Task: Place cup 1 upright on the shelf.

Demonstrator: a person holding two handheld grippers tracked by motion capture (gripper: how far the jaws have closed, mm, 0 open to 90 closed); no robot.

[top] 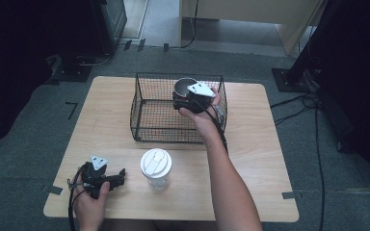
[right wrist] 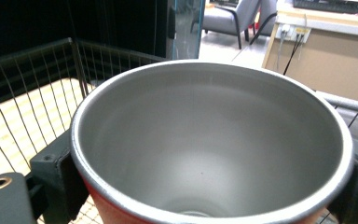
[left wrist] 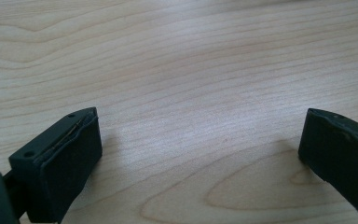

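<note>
1 red cup in right claw, 1 basket, 1 lidded cup.

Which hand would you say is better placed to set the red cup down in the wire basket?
Right. The right gripper already clamps the red cup above the wire basket, so lowering should suffice. The left gripper rests open on the table, away from the basket.

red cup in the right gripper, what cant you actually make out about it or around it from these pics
- Red cup: in the right gripper view the bottom edge cuts off its outer wall and base, so whether it touches the wire basket floor cannot be told.
- High view: the right gripper, its grey plate and the hand cover most of the cup.
- Lidded cup: print on its white lid is too small to read.
- Left gripper: the frame edges cut off its jaws.
</note>
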